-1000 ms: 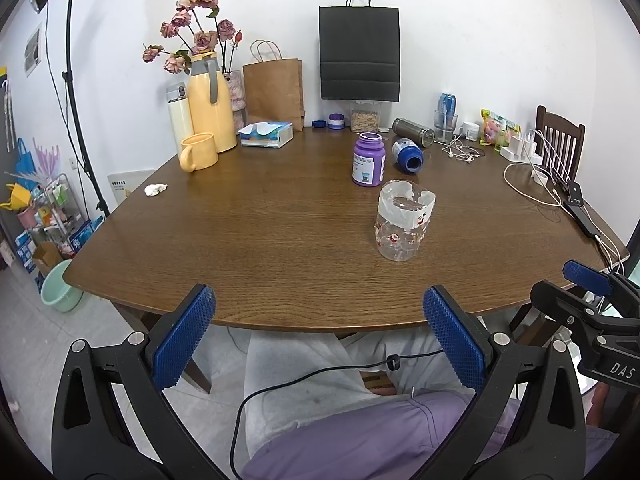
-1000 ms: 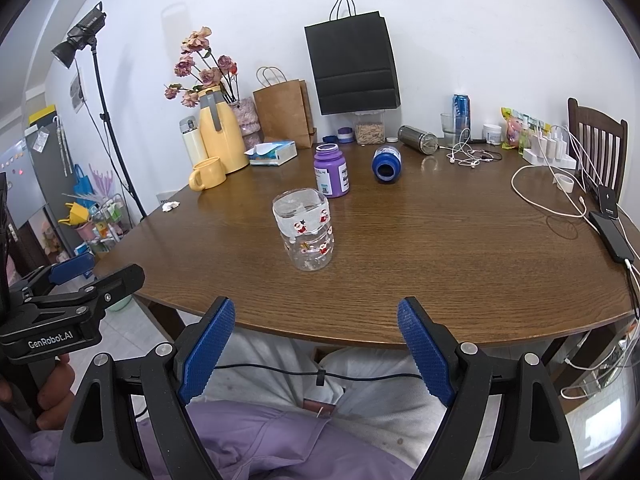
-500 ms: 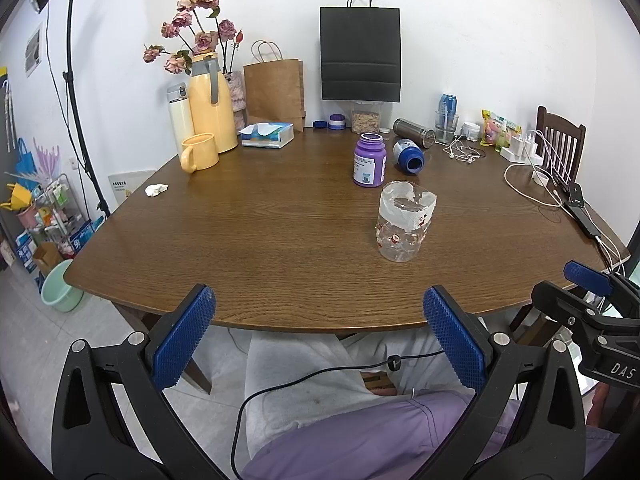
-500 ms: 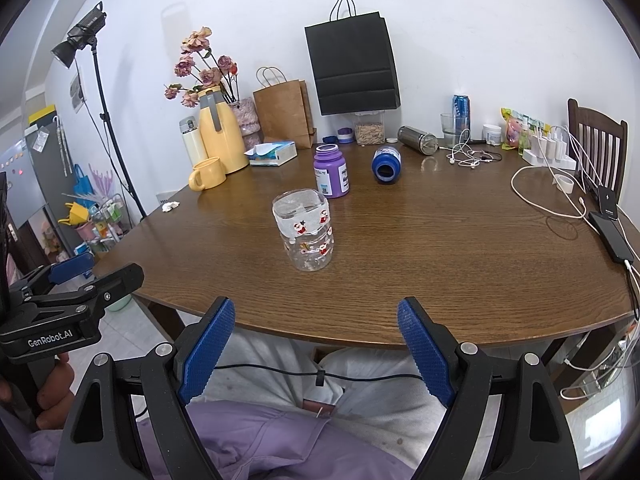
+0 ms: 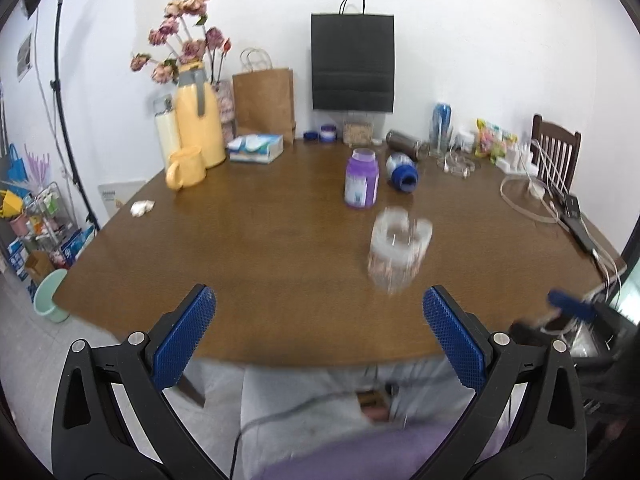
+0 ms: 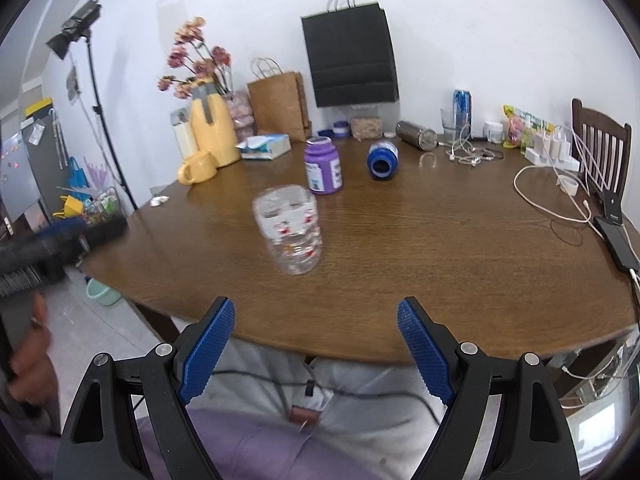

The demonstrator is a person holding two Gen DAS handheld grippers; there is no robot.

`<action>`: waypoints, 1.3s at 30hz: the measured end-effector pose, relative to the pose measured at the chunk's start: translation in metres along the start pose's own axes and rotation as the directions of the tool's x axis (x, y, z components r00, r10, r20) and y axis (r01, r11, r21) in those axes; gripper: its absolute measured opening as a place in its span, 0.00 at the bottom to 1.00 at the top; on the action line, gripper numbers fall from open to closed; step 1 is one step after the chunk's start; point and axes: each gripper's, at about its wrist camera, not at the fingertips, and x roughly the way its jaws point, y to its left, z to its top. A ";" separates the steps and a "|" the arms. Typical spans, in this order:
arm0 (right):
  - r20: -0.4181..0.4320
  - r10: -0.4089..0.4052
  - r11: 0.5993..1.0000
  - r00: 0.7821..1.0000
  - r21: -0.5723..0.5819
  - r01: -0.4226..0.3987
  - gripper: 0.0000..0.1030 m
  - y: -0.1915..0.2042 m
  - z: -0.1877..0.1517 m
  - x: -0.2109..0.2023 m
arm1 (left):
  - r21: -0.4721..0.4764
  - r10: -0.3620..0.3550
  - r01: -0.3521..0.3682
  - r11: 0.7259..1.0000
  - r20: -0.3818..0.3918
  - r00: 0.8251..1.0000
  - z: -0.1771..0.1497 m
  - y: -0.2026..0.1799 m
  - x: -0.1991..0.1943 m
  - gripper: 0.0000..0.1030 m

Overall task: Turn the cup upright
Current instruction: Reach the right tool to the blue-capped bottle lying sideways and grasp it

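A clear glass cup (image 5: 398, 254) (image 6: 290, 232) with small red figures stands on end on the brown table (image 5: 240, 260) (image 6: 460, 272), near its front edge. Motion blur hides which end is up. My left gripper (image 5: 320, 328) is open, held over the table's front edge, with the cup ahead and to the right of its fingers. My right gripper (image 6: 316, 336) is open too, and the cup is ahead of it, slightly left. Neither touches the cup. Each gripper shows blurred at the edge of the other's view.
Behind the cup are a purple jar (image 5: 361, 184) (image 6: 323, 170) and a blue bottle (image 5: 402, 171) (image 6: 382, 160) lying on its side. A yellow mug (image 5: 184, 168) and a thermos (image 5: 198, 120) stand far left. Cables (image 6: 560, 200) and a phone (image 6: 616, 240) lie right. A person's lap is below.
Both grippers have shifted forward over the table's front edge, and both views are now blurred by motion. The cup has not moved on the table. Both grippers stay open.
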 end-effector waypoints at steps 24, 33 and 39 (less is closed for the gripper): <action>-0.104 0.088 0.983 0.991 0.170 -0.070 0.85 -0.133 0.209 0.249 | -0.148 0.040 -0.065 0.987 -0.164 0.986 0.203 -0.101 0.295 1.00; -0.163 0.066 0.988 0.984 0.149 -0.042 0.85 -0.115 0.197 0.314 | -0.131 0.044 -0.050 0.990 -0.053 0.998 0.189 -0.081 0.270 1.00; -0.183 0.031 0.994 0.983 0.113 -0.011 0.85 -0.109 0.191 0.328 | -0.077 0.016 -0.018 0.997 -0.021 1.000 0.185 -0.060 0.260 1.00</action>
